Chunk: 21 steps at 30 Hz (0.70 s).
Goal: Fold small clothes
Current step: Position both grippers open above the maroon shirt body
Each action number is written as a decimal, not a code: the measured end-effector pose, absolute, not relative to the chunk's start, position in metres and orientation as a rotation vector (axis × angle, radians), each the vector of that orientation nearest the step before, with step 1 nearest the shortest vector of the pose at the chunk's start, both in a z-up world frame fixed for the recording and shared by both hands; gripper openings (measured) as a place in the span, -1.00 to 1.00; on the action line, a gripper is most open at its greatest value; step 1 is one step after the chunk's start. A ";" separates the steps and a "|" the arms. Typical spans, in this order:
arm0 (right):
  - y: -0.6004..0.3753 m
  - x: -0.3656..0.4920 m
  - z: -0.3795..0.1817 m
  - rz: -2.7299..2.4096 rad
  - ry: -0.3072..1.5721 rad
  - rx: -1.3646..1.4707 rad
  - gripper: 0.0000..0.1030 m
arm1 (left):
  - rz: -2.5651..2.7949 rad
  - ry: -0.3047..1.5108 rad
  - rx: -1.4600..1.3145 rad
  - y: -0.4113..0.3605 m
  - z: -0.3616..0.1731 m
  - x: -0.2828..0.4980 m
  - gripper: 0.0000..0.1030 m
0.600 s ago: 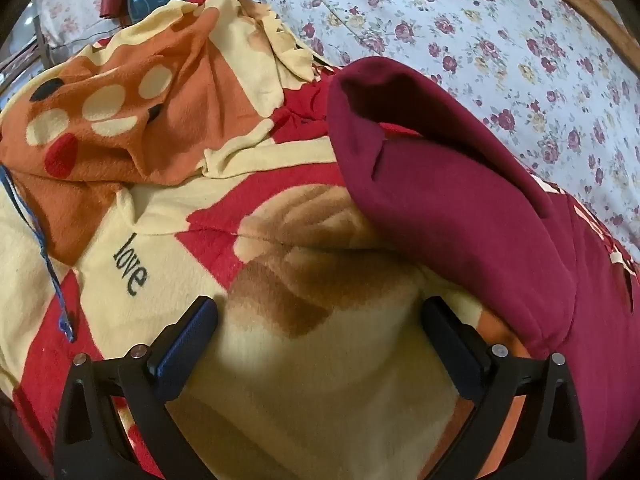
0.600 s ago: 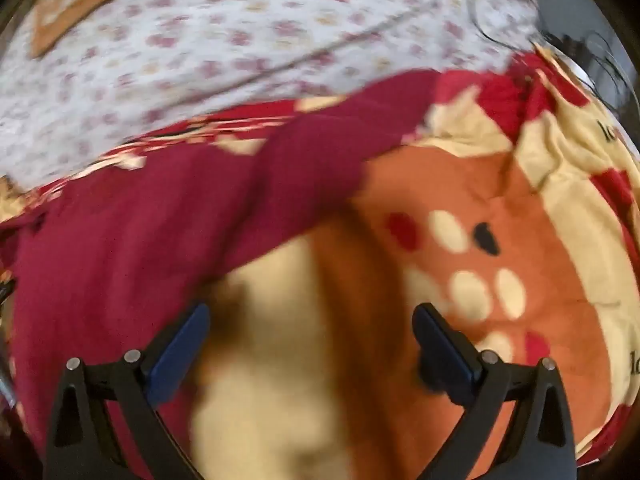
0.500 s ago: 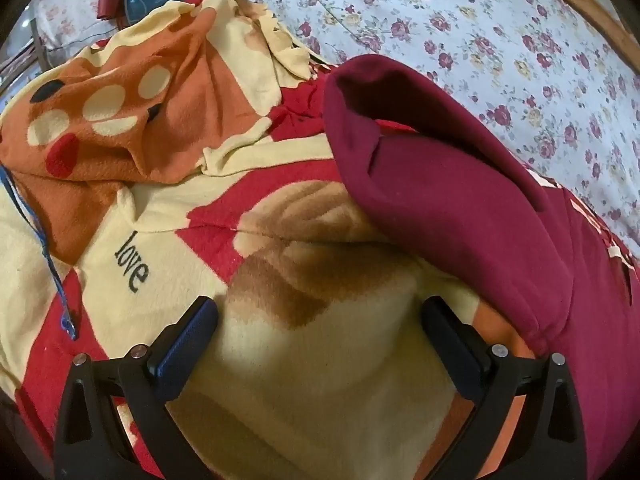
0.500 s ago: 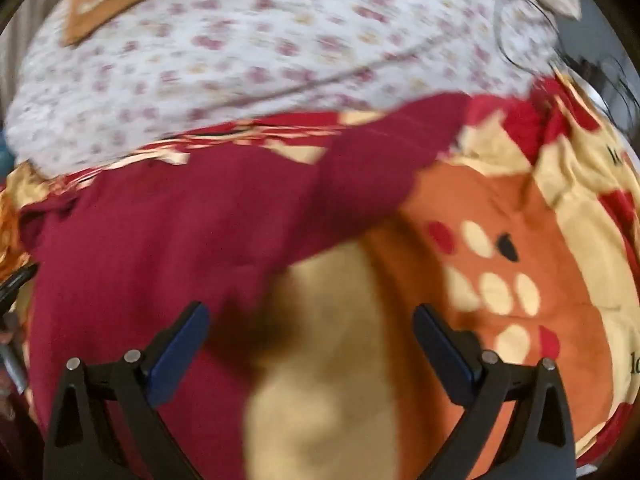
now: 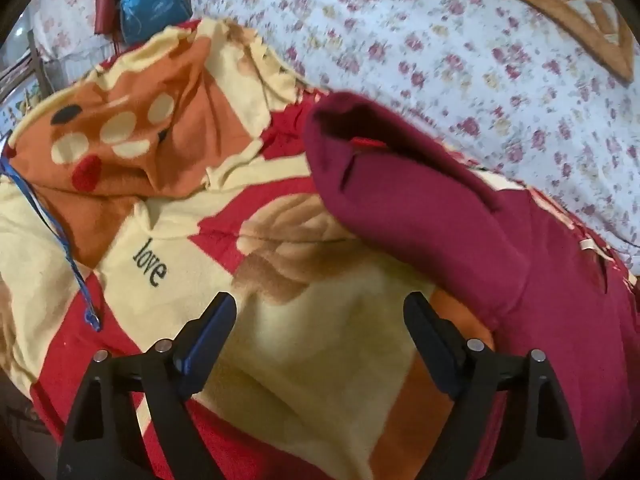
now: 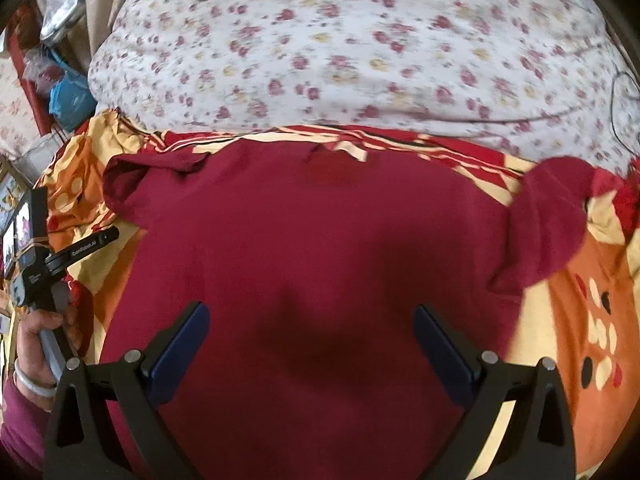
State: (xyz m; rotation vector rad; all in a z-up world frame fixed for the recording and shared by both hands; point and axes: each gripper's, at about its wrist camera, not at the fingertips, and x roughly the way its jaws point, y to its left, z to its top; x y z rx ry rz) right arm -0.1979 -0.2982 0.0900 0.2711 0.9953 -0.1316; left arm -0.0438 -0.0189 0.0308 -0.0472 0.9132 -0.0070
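Now the left gripper (image 5: 316, 328) hangs with jaws spread and empty over the patterned blanket (image 5: 328, 372), the maroon shirt (image 5: 460, 216) lying to its right with one sleeve flopped out. Best to pinch that sleeve near the cuff and fold it inward flat. The right gripper (image 6: 312, 340), also unclenched and empty, has swung since half a second ago from the blanket's spotted patch to above the shirt's chest.
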 end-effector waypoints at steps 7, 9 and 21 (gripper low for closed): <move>-0.281 -0.181 0.100 -0.136 1.008 0.275 1.00 | -0.045 0.893 -0.030 -0.035 0.037 -0.050 0.52; -0.280 -0.182 0.097 -0.146 1.018 0.276 1.00 | -0.060 0.888 -0.018 -0.040 0.038 -0.052 0.52; -0.283 -0.191 0.099 -0.177 0.988 0.360 1.00 | -0.072 0.829 0.053 -0.053 0.049 -0.062 0.51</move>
